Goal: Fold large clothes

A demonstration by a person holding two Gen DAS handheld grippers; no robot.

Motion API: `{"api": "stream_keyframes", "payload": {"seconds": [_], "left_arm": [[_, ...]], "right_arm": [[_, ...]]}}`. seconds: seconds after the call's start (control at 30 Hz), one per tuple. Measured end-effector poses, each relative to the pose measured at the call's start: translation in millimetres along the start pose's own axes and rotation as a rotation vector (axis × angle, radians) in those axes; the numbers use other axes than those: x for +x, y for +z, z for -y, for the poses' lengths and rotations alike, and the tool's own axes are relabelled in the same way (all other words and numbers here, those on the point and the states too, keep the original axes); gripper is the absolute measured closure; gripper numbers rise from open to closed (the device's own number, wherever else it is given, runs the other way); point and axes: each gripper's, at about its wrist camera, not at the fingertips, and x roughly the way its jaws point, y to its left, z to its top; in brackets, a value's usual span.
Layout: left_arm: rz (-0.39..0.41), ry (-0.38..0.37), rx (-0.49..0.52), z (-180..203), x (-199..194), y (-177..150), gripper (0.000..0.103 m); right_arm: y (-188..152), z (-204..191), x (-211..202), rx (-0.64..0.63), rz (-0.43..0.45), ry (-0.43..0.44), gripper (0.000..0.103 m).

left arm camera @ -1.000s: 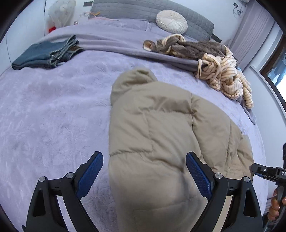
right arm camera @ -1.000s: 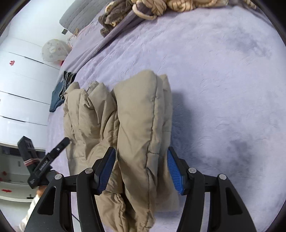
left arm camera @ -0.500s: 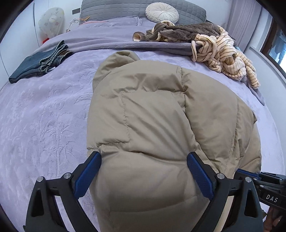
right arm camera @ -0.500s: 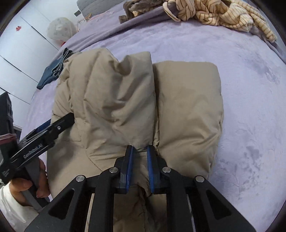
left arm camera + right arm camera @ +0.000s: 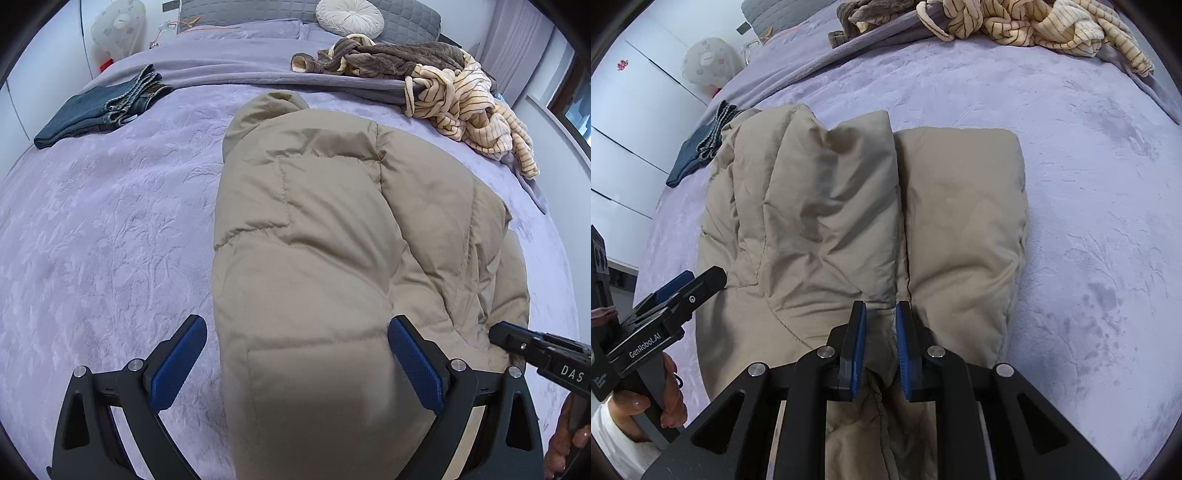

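Note:
A tan puffer jacket (image 5: 332, 221) lies bunched on the lilac bed cover (image 5: 92, 240). My left gripper (image 5: 295, 323) is open wide over the jacket's near end. The padded bulk fills most of the gap and the left pad stands clear of it. In the right wrist view the jacket (image 5: 831, 221) shows two thick folds side by side. My right gripper (image 5: 881, 308) pinches a ridge of fabric where those folds meet, and its jaws are opening slightly with the fabric still between the pads. The right gripper's tip (image 5: 517, 339) touches the jacket's right edge.
Folded jeans (image 5: 99, 110) lie at the far left of the bed. A heap of brown and cream-striped clothes (image 5: 443, 85) lies far right, with a round cushion (image 5: 349, 16) by the headboard. A white fan (image 5: 118, 29) stands beside the bed. A hand (image 5: 639, 402) grips the left tool.
The right jaws closed from wide apart onto a fold of the jacket. The left gripper moved over the jacket's near end, so the jacket now fills its gap. The jacket got folded over.

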Motion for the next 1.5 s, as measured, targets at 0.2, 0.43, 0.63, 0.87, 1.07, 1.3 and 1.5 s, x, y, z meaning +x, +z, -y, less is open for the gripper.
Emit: {"api": "stream_keyframes", "payload": {"seconds": [0.2,0.43,0.63,0.87,1.07,1.3,1.5], "left_arm": [[-0.050,-0.001,-0.005,-7.0,-13.3,-29.3,0.004],[-0.093,0.003,-0.032,-11.8,-24.7,-45.7,0.004],[-0.102,0.006,-0.011,-14.1,-41.4,-47.7,0.004],[-0.117,0.002,0.016,-17.2,-59.9,-54.6,0.002],[-0.124,-0.024,0.025,-19.8,-68.7,-66.3,0.001],[-0.126,0.012,0.063,-22.7,-79.9,-80.4,0.001],[-0.080,0.065,0.062,-27.0,-101.6,-84.4,0.001]], "right_arm": [[-26.8,-7.4,-32.9,-0.005,0.012,0.016,0.084],[-60.5,0.2,-29.8,0.032,-0.069,-0.033,0.084],[-67.5,3.8,-35.5,0.060,-0.079,-0.040,0.084],[-75.6,0.8,-55.8,0.087,-0.049,-0.063,0.084],[-89.3,-3.9,-68.6,0.110,-0.033,-0.089,0.084],[-106.6,-15.9,-70.8,0.120,-0.050,-0.094,0.083],[-110.0,-29.8,-75.5,0.090,-0.055,-0.085,0.083]]}}
